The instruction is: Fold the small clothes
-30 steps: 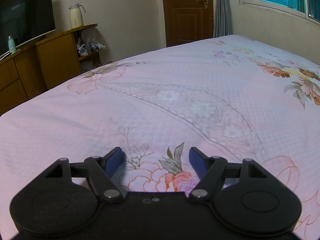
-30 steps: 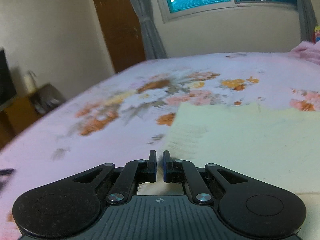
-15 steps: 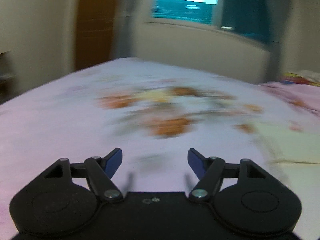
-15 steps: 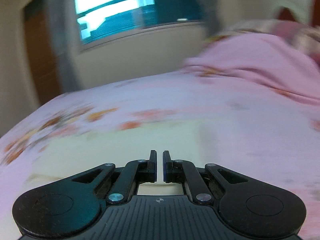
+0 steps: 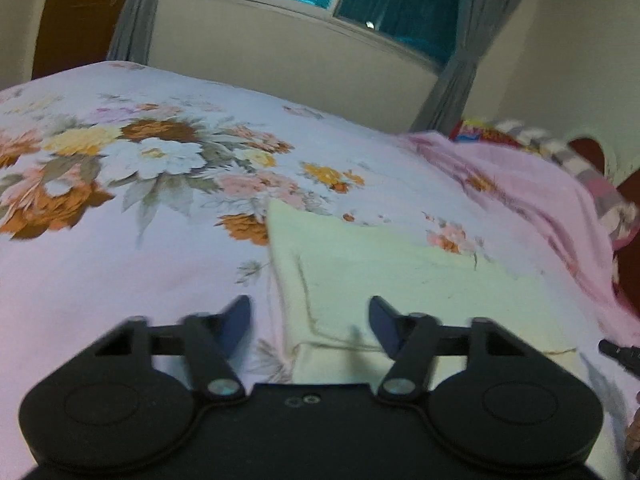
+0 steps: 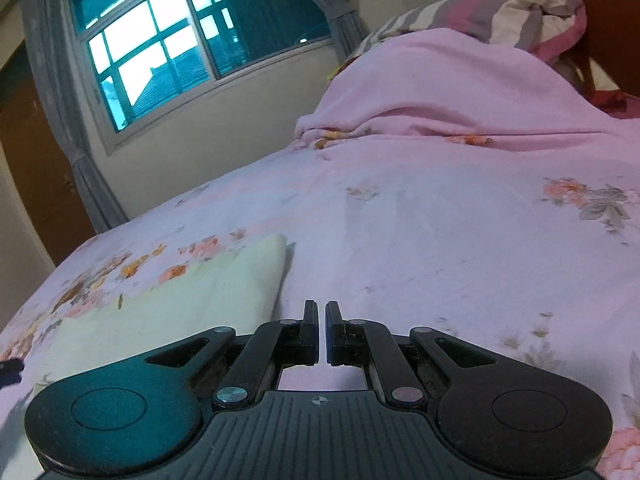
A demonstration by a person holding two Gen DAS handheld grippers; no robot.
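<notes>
A pale yellow cloth [image 5: 400, 272] lies flat on the flowered pink bedsheet [image 5: 120, 280]. My left gripper [image 5: 310, 316] hovers over the cloth's near left corner. Its jaws are closing but still stand wide, with the cloth's edge below the gap and neither pad pressing on it. In the right wrist view the same cloth [image 6: 180, 300] lies to the left. My right gripper [image 6: 322, 320] is shut on nothing above the bare sheet [image 6: 440, 240], just beyond the cloth's right edge. Its dark tip [image 5: 620, 354] shows at the right edge of the left wrist view.
A heaped pink quilt [image 6: 460, 100] and a striped pillow [image 6: 520, 12] rise at the bed's head on the right. A window [image 6: 192, 48] with grey curtains and a wall stand behind the bed. A brown door [image 5: 80, 12] is at the far left.
Both views have swung right, from the door and cabinet side toward the window and quilt. The yellow cloth has come under the left fingers and now lies left of the right gripper.
</notes>
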